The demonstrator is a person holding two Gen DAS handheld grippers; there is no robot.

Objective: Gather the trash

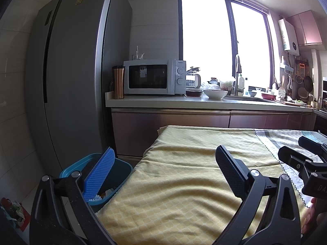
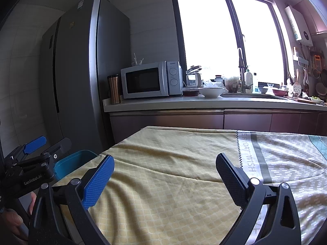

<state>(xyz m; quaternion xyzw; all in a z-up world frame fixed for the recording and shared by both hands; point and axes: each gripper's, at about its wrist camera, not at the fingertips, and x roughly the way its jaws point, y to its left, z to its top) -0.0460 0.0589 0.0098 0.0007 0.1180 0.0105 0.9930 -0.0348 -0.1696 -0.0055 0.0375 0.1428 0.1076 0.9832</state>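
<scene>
Both grippers are hanging over the near edge of a table covered in a yellow tablecloth, and both have their jaws spread wide with nothing between them. The left gripper sits over the table's left end, its blue finger pad lined up in front of the blue trash bin that stands on the floor just beside the table corner. You can see a bit of white crumpled trash down inside the bin, below that pad. The right gripper is further along over the yellow cloth, near where the fabric changes to a grey-and-white patterned section with lettering on it. From the right wrist view the left gripper shows at the far left, above the bin's rim. Behind the table there's a counter with a white microwave, a copper travel mug and a white bowl, plus a tall grey fridge on the left.
</scene>
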